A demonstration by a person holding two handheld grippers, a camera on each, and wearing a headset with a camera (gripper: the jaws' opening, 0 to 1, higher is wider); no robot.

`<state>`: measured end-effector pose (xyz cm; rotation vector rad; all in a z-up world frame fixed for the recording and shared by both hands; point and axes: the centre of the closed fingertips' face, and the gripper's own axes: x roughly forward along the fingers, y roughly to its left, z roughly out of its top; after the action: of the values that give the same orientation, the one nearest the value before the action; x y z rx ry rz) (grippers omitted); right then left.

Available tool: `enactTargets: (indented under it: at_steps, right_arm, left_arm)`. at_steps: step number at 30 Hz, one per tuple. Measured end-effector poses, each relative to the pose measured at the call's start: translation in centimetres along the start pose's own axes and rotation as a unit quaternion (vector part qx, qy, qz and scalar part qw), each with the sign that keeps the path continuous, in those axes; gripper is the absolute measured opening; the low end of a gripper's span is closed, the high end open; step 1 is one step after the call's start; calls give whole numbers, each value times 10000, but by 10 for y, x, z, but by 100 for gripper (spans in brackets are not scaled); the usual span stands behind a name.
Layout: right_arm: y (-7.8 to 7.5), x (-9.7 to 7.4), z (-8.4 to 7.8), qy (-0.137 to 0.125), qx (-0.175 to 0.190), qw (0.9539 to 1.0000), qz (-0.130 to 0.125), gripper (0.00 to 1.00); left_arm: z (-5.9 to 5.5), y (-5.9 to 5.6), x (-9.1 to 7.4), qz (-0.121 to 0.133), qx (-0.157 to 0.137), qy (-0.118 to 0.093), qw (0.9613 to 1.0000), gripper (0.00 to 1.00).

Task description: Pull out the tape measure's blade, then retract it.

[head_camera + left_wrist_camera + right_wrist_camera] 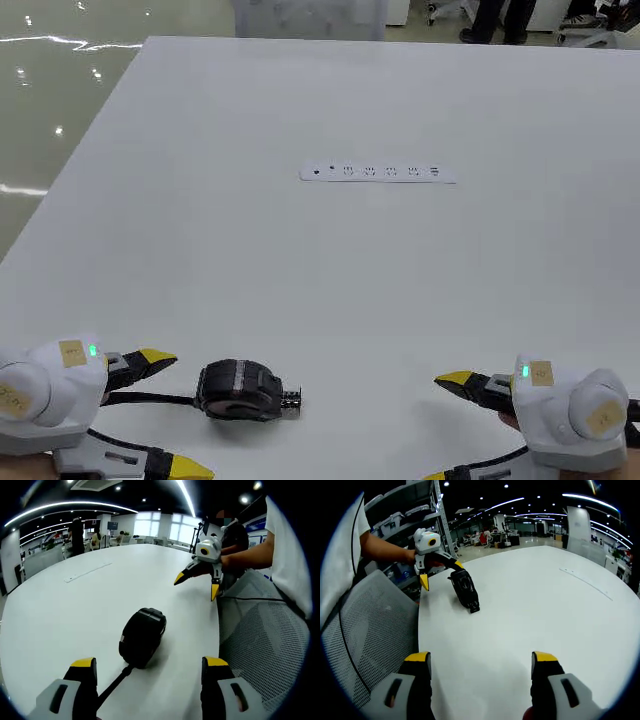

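A black tape measure [243, 389] lies on the white table [330, 270] near its front edge. Its blade is wound in, with the metal hook at its right end. A black strap runs from it toward my left gripper [172, 412], which stands open just left of the case without touching it. In the left gripper view the tape measure [142, 635] sits just ahead of the left gripper [149, 662]. My right gripper [443, 428] is open well to the right, with nothing between its jaws. From the right gripper [481, 656] the tape measure [465, 591] is some way off.
A white power strip [378, 173] lies flat mid-table, far beyond the grippers. A grey mesh chair [260, 630] stands at the table's near edge. People and shelving are far behind the table.
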<state>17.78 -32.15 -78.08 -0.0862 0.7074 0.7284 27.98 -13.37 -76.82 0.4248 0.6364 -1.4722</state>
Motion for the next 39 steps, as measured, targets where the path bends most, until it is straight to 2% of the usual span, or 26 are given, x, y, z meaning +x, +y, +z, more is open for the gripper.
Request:
enactTargets:
  at_steps: [10, 18, 39]
  right_arm:
    - [0, 13, 1, 90, -85, 9998, 148, 82]
    - [-1, 23, 9, 71, -141, 9996, 234, 82]
    - [-2, 32, 17, 16, -152, 9994, 324, 81]
  left_arm:
    - [-2, 9, 10, -151, 123, 103, 9998, 75]
    - [-1, 11, 18, -315, 262, 156, 9990, 64]
    - [6, 12, 31, -512, 611, 187, 9966, 38]
